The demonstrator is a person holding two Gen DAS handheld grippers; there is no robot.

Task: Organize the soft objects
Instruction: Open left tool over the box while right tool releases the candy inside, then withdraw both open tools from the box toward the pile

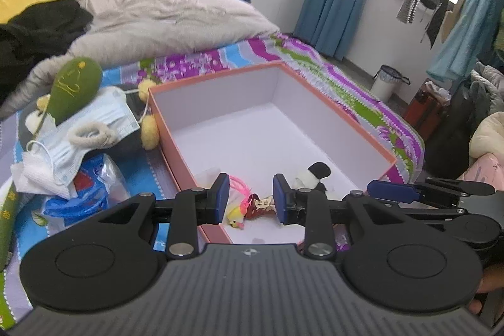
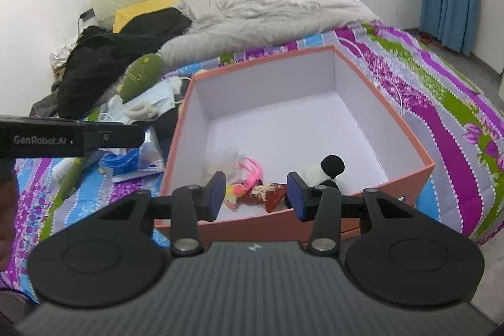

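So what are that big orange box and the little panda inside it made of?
The box looks like stiff cardboard: matte salmon-orange outside, smooth white lining, thin straight walls with crisp corners. The panda looks like plush fabric, with a fuzzy white body and a soft, rounded black ear; its filling can't be seen. Both claws hang open and empty.

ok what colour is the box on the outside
Orange-pink outside, white inside; the box shows best in the right wrist view.

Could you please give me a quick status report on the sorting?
Left gripper and right gripper open, empty, over box. Panda, chick, red toy inside. Green plush, masks still outside, left. Path clear.
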